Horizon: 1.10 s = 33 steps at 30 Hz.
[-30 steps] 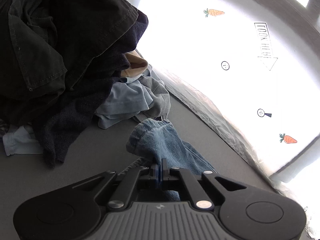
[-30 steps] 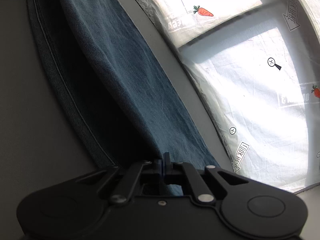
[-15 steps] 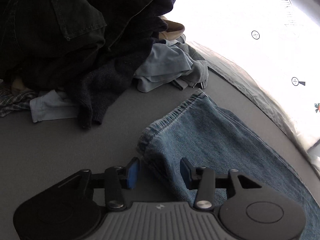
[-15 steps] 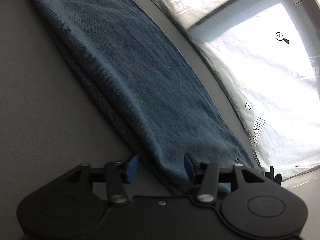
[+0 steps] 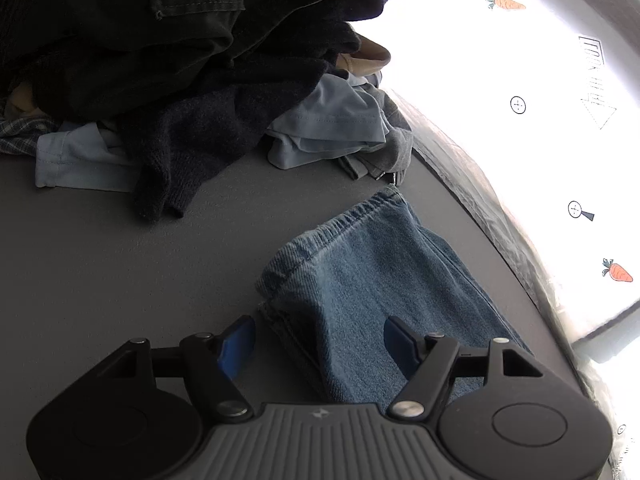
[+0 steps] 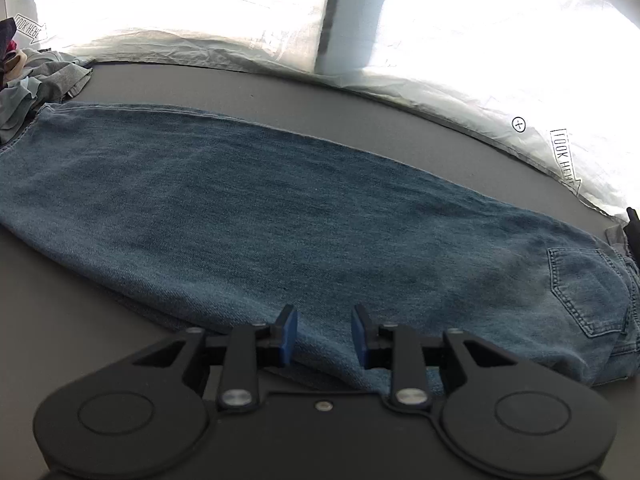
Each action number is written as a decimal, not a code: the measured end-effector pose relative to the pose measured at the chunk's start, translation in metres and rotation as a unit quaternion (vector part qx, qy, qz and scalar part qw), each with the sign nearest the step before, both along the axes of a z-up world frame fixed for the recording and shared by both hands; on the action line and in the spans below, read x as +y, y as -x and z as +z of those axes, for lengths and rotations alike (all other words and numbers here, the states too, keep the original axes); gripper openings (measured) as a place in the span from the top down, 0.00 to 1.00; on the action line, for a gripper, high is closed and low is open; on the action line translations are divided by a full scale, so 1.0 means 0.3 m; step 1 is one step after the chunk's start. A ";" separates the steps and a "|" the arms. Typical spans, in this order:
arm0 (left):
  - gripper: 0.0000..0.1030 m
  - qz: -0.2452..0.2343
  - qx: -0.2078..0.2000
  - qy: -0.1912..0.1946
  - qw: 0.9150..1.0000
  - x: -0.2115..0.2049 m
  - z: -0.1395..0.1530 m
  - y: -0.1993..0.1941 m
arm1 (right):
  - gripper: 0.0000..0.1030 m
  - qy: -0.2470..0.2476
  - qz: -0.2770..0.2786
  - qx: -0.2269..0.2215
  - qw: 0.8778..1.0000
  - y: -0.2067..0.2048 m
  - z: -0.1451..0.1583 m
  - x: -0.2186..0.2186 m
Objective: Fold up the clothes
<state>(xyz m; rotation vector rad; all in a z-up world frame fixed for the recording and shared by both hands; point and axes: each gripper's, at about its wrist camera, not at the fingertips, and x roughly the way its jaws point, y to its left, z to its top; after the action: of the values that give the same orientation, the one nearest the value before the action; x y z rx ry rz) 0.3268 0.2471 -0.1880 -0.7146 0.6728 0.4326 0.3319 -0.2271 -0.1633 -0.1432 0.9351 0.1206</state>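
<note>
A pair of blue jeans (image 6: 304, 208) lies flat on the grey table, folded lengthwise, with a back pocket (image 6: 584, 288) at the right end. The leg hems (image 5: 352, 248) show in the left wrist view. My left gripper (image 5: 318, 344) is open wide, its blue pads either side of the hem end, holding nothing. My right gripper (image 6: 324, 336) is open over the near edge of the jeans, holding nothing.
A pile of dark, light-blue and grey clothes (image 5: 192, 80) sits on the table beyond the hems, also at the left edge of the right wrist view (image 6: 36, 80). White printed plastic sheeting (image 6: 440, 40) borders the table's far edge (image 6: 360, 96).
Both grippers were shut on the jeans a second ago. They have let go, opened, and drawn back. The jeans now lie flat; the right view has swung to face them broadside.
</note>
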 end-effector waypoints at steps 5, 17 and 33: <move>0.30 -0.005 0.001 -0.011 1.000 -0.017 -0.002 -0.047 | 0.99 -0.117 -0.049 0.043 0.991 -0.083 -0.036 0.015; 0.39 -0.032 0.010 -0.023 0.999 -0.004 0.007 -0.051 | 0.99 -0.143 -0.016 0.035 0.989 -0.473 -0.082 0.421; 0.66 0.017 0.079 -0.122 0.989 -0.119 0.012 -0.123 | 0.99 -0.115 0.044 0.040 0.992 -0.148 -0.095 0.432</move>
<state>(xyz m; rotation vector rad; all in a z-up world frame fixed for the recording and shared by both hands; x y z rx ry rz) 0.3636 0.2114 -0.1845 -0.4625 0.7428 0.5963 0.3762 -0.0974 -0.1918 0.0333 0.9883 0.3168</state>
